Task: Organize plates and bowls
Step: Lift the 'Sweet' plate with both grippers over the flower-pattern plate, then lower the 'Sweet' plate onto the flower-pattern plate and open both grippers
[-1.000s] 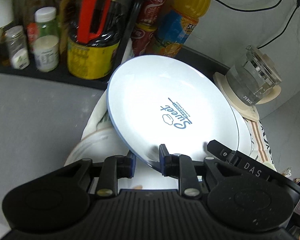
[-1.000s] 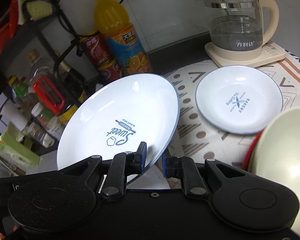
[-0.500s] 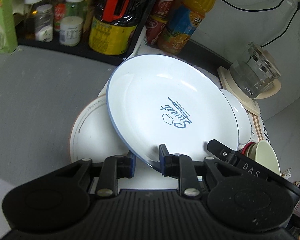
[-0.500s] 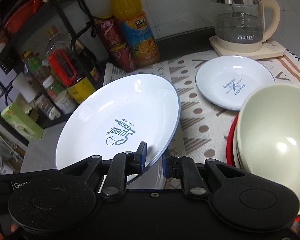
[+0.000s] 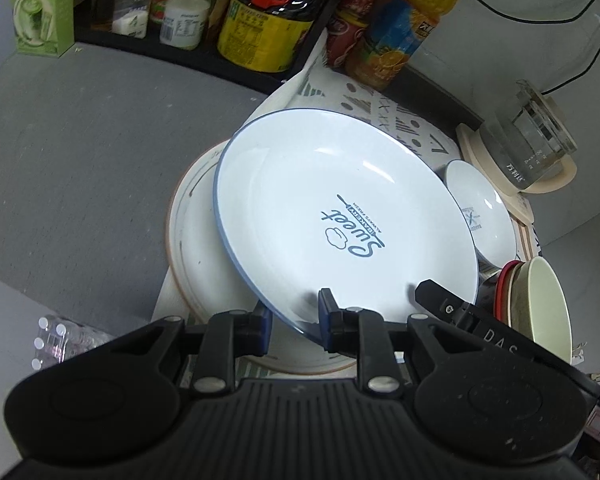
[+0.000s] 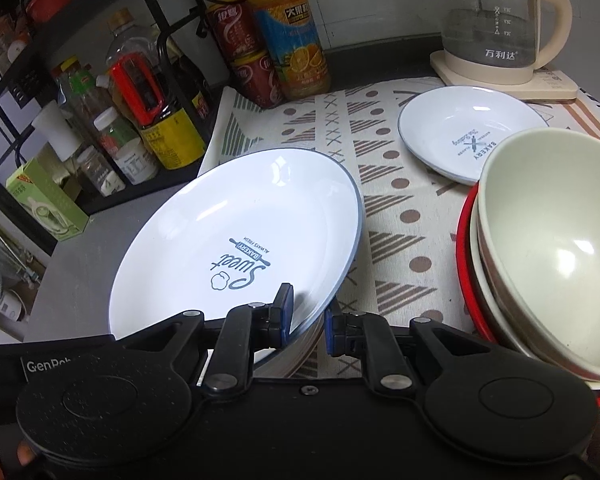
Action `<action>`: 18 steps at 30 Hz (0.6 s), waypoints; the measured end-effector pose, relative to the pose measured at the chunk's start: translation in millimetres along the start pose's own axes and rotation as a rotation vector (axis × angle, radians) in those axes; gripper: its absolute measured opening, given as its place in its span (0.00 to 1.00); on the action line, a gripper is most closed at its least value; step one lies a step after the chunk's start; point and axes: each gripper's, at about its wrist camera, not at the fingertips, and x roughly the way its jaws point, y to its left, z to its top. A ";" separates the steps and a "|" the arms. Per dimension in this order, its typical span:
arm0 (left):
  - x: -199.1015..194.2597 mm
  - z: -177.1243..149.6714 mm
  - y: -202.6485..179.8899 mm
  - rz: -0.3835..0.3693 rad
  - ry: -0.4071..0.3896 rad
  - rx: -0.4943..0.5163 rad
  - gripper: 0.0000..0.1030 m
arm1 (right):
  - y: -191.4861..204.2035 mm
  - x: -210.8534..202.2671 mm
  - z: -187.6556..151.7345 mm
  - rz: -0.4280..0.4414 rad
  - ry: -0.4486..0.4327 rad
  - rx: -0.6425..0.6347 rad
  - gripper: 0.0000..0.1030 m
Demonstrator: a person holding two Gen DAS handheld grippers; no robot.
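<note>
Both grippers grip the near rim of one large white plate with a blue rim and "Sweet" print (image 5: 340, 216), also in the right wrist view (image 6: 236, 240). My left gripper (image 5: 294, 314) and my right gripper (image 6: 306, 318) are shut on it and hold it tilted above a cream plate with a brown rim (image 5: 192, 248). A small white "Bakery" plate (image 6: 468, 132) lies on the patterned cloth. A stack of cream bowls in a red one (image 6: 548, 240) stands at the right.
A glass kettle (image 6: 496, 20) on its base stands at the back right. An orange juice bottle (image 6: 292, 40), red cans (image 6: 244, 52) and a black rack of sauce bottles and jars (image 6: 140, 112) line the back left. Grey counter (image 5: 80, 140) lies left.
Both grippers have drawn back and up with the large plate still held. The cream plate beneath and the bowl stack have come into fuller view.
</note>
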 end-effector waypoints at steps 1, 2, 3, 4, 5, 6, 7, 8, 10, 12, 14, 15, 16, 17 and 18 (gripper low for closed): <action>0.8 -0.9 0.5 0.001 0.003 -0.004 0.21 | 0.2 0.3 -0.2 -0.002 0.002 -0.002 0.15; 1.8 -1.5 1.5 0.000 0.007 -0.011 0.21 | 0.3 1.1 -0.1 -0.004 0.007 -0.003 0.15; 3.1 -1.7 2.9 -0.002 0.014 -0.022 0.21 | 0.5 2.1 0.0 -0.006 0.011 -0.005 0.15; 4.1 -2.5 4.0 -0.004 0.019 -0.030 0.21 | 1.0 3.3 -0.2 -0.009 0.016 -0.009 0.15; 5.3 -2.9 5.4 -0.005 0.024 -0.037 0.21 | 1.6 4.2 -0.1 -0.012 0.019 -0.013 0.15; 6.6 -3.3 6.5 -0.005 0.026 -0.041 0.21 | 2.1 5.4 -0.3 -0.016 0.023 -0.015 0.15; 7.8 -3.5 7.3 -0.005 0.028 -0.043 0.21 | 2.3 6.4 -0.6 -0.019 0.028 -0.014 0.15; 8.8 -3.2 7.7 -0.005 0.032 -0.047 0.21 | 2.4 7.2 -0.7 -0.020 0.030 -0.015 0.15; 11.6 -2.6 8.7 -0.005 0.043 -0.054 0.21 | 2.9 8.3 0.7 -0.022 0.039 -0.015 0.15; 13.0 -2.3 10.3 -0.005 0.047 -0.063 0.21 | 3.6 9.5 3.7 -0.024 0.048 -0.014 0.15; 15.0 -0.1 11.3 -0.009 0.055 -0.068 0.22 | 5.8 11.1 5.6 -0.026 0.060 -0.025 0.15; 15.9 1.0 12.6 -0.015 0.063 -0.075 0.23 | 7.7 12.6 5.9 -0.029 0.069 -0.032 0.14; 16.5 1.7 13.9 -0.019 0.075 -0.082 0.23 | 8.4 14.1 5.4 -0.034 0.078 -0.037 0.14; 17.8 2.9 15.0 -0.020 0.092 -0.089 0.24 | 8.3 15.4 4.7 -0.035 0.087 -0.037 0.14; 19.1 3.7 16.0 -0.019 0.108 -0.098 0.25 | 8.1 16.3 3.9 -0.036 0.095 -0.038 0.14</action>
